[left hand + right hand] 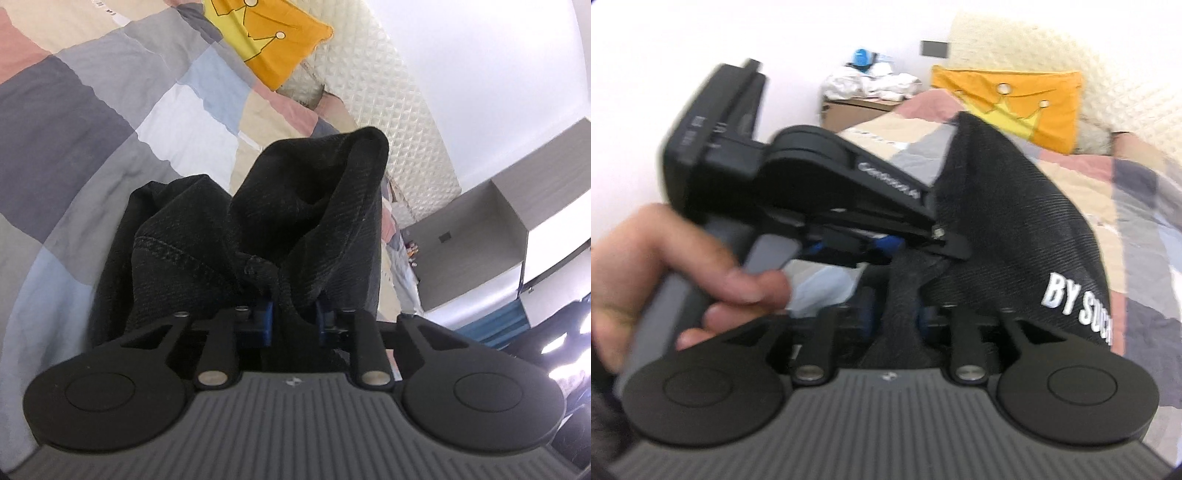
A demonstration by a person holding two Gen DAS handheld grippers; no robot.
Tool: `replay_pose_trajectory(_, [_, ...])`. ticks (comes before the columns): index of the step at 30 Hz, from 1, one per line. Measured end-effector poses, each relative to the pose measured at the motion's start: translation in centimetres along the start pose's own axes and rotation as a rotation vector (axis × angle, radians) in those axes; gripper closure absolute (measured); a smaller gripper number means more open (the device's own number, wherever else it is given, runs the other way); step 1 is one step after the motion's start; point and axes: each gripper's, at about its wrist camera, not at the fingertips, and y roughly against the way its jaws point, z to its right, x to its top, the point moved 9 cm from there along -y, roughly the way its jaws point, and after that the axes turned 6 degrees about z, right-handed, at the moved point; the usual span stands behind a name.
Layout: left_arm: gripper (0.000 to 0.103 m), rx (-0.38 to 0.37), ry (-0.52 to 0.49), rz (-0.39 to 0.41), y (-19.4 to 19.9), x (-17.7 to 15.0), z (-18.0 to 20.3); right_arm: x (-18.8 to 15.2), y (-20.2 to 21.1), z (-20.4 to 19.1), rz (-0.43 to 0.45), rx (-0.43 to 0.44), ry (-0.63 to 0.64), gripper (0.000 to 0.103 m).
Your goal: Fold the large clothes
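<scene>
1. Your left gripper (293,312) and right gripper (895,314) were each clamped on the black twill garment with white lettering (1015,229), held bunched above the patchwork quilt (110,122).
2. The two grippers sat close together; I judged a slip or tangle likely.
3. Beyond, the orange crown-print pillow (1052,107) crowded the laying space.

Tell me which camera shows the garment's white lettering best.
The right wrist view: white lettering reading "BY SUC" shows on the black garment there. The left wrist view shows only plain black folds, no lettering.
</scene>
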Motion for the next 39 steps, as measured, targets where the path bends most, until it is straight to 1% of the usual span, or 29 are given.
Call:
replay_pose_trajectory(1, [0.080, -0.002, 0.011, 0.002, -0.1, 0.1, -0.1, 0.0, 0.1, -0.3, -0.001, 0.021, -0.009, 0.062])
replay_pose_trajectory(3, [0.081, -0.003, 0.014, 0.001, -0.3, 0.3, -0.1, 0.1, 1.1, -0.4, 0.000, 0.064, -0.016, 0.057])
replay_pose_trajectory(4, [0.081, -0.006, 0.014, 0.001, -0.4, 0.4, -0.2, 0.0, 1.8, -0.6, 0.002, 0.090, -0.017, 0.052])
replay_pose_trajectory(5, [0.081, -0.009, 0.022, 0.000, -0.4, 0.4, -0.1, 0.1, 2.6, -0.7, 0.005, 0.113, -0.019, 0.051])
replay_pose_trajectory(10, [0.082, -0.020, 0.043, -0.005, -0.9, 1.2, -0.8, -0.1, 6.7, -0.6, 0.018, 0.187, -0.008, 0.051])
replay_pose_trajectory(13, [0.083, -0.033, 0.047, -0.006, -0.7, 1.6, -1.0, 0.2, 9.2, 0.3, 0.045, 0.211, -0.033, 0.051])
replay_pose_trajectory(14, [0.083, -0.036, 0.041, -0.004, -0.6, 1.7, -0.9, 0.4, 9.8, 0.9, 0.057, 0.223, -0.052, 0.051])
replay_pose_trajectory(17, [0.084, -0.048, 0.062, 0.009, -0.4, 2.2, -0.9, 0.5, 11.5, 4.0, 0.091, 0.252, -0.188, 0.051])
replay_pose_trajectory(19, [0.085, -0.056, 0.079, 0.021, -0.3, 2.7, -1.0, 0.2, 11.1, 5.6, 0.095, 0.214, -0.217, 0.051])
replay_pose_trajectory(20, [0.085, -0.059, 0.090, 0.027, -0.2, 2.9, -1.0, 0.0, 10.4, 6.3, 0.084, 0.178, -0.214, 0.048])
replay_pose_trajectory(21, [0.085, -0.063, 0.102, 0.034, -0.2, 3.2, -1.1, -0.5, 9.6, 6.7, 0.071, 0.154, -0.211, 0.048])
replay_pose_trajectory(26, [0.086, -0.065, 0.109, 0.057, 0.0, 4.5, -1.3, -3.7, 5.5, 4.6, -0.017, 0.186, -0.167, 0.050])
replay_pose_trajectory(29, [0.086, -0.043, 0.095, 0.059, 0.1, 5.4, -2.0, -4.5, 3.8, 3.0, -0.017, 0.206, -0.156, 0.049])
replay_pose_trajectory(32, [0.085, -0.073, 0.076, 0.028, 0.3, 5.7, -2.9, -4.9, 2.3, 2.1, -0.021, 0.217, -0.164, 0.049])
replay_pose_trajectory(33, [0.085, -0.065, 0.076, 0.018, 0.4, 5.7, -3.3, -5.2, 1.6, 1.7, -0.029, 0.221, -0.159, 0.049])
replay_pose_trajectory(34, [0.083, -0.045, 0.049, 0.012, 0.5, 5.7, -3.5, -5.4, 1.0, 1.5, -0.038, 0.223, -0.151, 0.049])
replay_pose_trajectory(36, [0.080, -0.035, 0.012, -0.003, 0.7, 5.3, -3.8, -5.9, 0.2, 1.0, -0.056, 0.220, -0.134, 0.049])
replay_pose_trajectory(39, [0.071, -0.019, 0.021, -0.001, 1.0, 5.1, -4.5, -6.3, -0.4, 0.7, -0.064, 0.219, -0.135, 0.049])
